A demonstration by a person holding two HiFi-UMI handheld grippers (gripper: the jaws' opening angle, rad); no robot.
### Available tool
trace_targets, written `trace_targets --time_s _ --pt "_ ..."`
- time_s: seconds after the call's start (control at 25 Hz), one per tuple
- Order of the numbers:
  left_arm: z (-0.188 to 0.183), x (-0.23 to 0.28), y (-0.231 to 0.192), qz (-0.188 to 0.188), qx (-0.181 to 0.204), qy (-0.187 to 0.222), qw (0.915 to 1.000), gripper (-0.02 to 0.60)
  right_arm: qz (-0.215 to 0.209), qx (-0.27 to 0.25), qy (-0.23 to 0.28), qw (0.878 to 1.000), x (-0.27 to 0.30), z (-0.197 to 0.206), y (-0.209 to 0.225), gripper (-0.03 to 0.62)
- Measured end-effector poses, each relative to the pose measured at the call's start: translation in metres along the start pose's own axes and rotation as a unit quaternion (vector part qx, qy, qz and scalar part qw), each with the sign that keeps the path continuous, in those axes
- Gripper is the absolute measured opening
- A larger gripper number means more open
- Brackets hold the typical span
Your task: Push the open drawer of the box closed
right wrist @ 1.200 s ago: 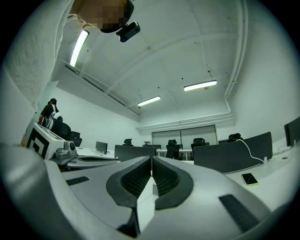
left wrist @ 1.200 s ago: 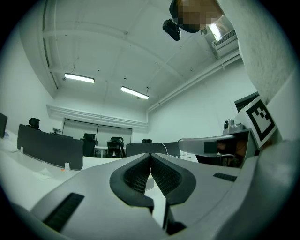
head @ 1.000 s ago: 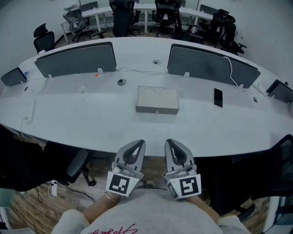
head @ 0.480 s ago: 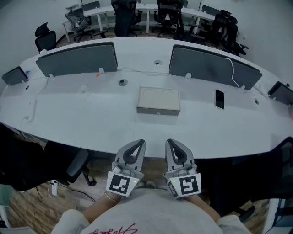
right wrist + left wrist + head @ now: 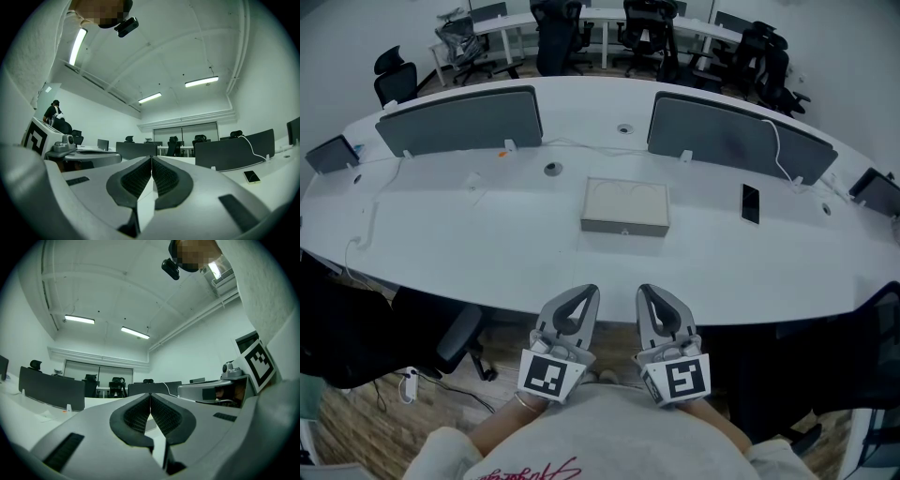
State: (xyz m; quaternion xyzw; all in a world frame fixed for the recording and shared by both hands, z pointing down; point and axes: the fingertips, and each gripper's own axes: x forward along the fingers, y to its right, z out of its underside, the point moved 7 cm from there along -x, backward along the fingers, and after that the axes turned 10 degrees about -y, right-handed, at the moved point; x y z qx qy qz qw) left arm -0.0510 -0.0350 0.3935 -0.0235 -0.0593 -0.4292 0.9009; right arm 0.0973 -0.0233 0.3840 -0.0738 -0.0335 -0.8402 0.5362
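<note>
A flat grey box point(image 5: 624, 206) with a drawer front facing me lies in the middle of the white table point(image 5: 487, 253); the drawer front looks flush with the box. My left gripper point(image 5: 588, 293) and right gripper point(image 5: 646, 292) hover side by side below the table's near edge, close to my body, well short of the box. Both are shut with nothing between the jaws. In the left gripper view the left gripper point(image 5: 150, 395) shows its tips pressed together; the right gripper point(image 5: 151, 158) looks the same in its own view.
Two grey divider screens point(image 5: 459, 120) point(image 5: 736, 136) stand behind the box. A black phone point(image 5: 750, 202) lies to the right, with a white cable point(image 5: 773, 141) by it. Small tablets point(image 5: 328, 153) sit at the table ends. Office chairs point(image 5: 394, 84) stand beyond.
</note>
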Motion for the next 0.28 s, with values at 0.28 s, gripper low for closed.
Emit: trace_targets --time_s 0.28 --pt "-0.0025 -0.0019 0.0035 -0.002 0.002 -0.001 1.0 0.009 -0.005 0.0 0.0 1.0 -0.0029 -0.0012 -0.0008 0.02"
